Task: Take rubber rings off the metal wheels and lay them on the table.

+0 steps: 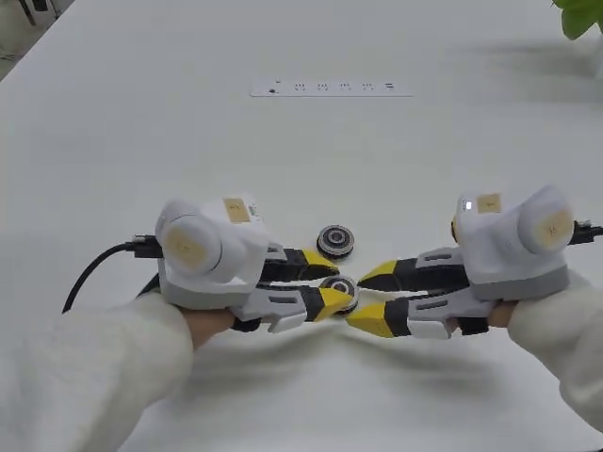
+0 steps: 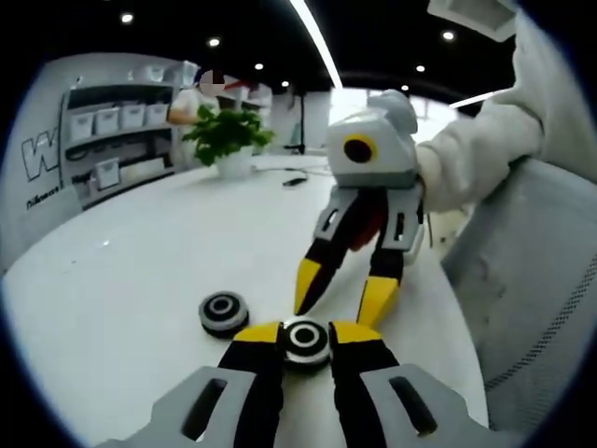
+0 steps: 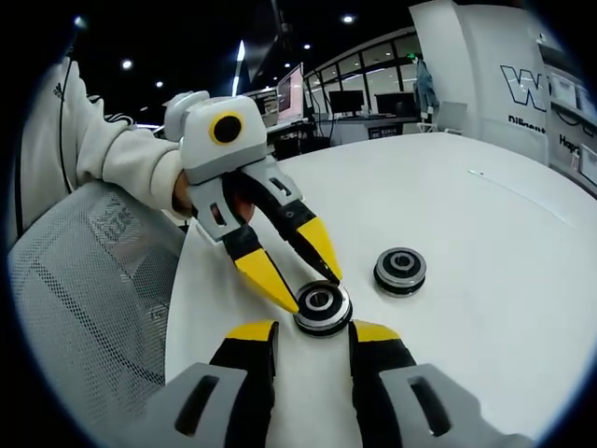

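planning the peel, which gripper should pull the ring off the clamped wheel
Probably right: the right gripper is open with its tips at the wheel, which the left gripper clamps.

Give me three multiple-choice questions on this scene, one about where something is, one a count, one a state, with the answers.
1. Where is the free wheel?
A. on the table, just past the held wheel
B. on the floor
C. stacked on the held wheel

2. How many wheels are there?
A. one
B. two
C. four

3. How is the right gripper?
A. shut on a wheel
B. open
C. shut on nothing

Answers:
1 A: the free wheel lies flat on the table, apart from the held one.
2 B: the held and the free wheel make two.
3 B: its jaws stand apart, tips just short of the wheel that the left gripper clamps.
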